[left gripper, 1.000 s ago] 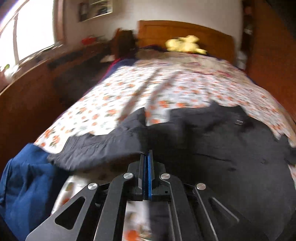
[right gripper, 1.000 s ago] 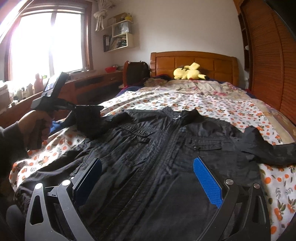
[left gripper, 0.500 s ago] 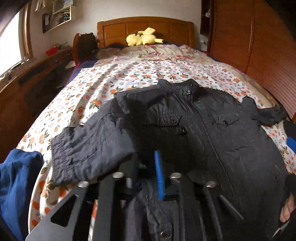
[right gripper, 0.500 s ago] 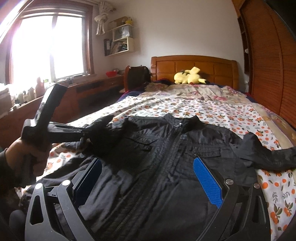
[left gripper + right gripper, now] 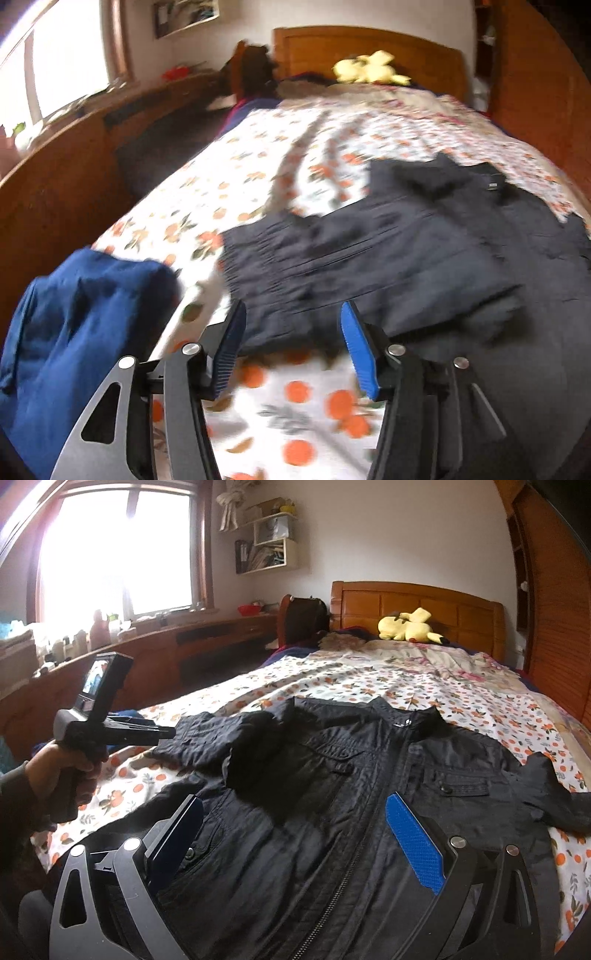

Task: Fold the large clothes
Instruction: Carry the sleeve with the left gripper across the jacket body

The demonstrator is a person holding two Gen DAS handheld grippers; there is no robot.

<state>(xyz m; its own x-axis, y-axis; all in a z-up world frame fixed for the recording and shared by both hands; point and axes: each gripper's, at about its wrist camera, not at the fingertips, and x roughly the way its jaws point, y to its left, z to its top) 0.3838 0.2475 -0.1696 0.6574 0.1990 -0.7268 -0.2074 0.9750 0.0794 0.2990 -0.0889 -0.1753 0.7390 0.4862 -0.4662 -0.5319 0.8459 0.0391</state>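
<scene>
We see the black jacket (image 5: 369, 775) spread front-up on the flowered bedspread (image 5: 424, 686), its collar toward the wooden headboard (image 5: 417, 605). One sleeve (image 5: 214, 738) lies folded across the jacket's chest. Our left gripper (image 5: 291, 325) hangs wide apart, holding nothing, just off the jacket's side edge (the view is blurred). Our right gripper (image 5: 295, 812) is also spread wide, empty, above the jacket's lower front. A blue cloth (image 5: 74, 332) lies beside the jacket.

A black zip-front jacket (image 5: 332, 794) with buttoned chest pockets lies face up, collar toward the headboard, on the bed, its left sleeve (image 5: 207, 738) folded across the chest.
</scene>
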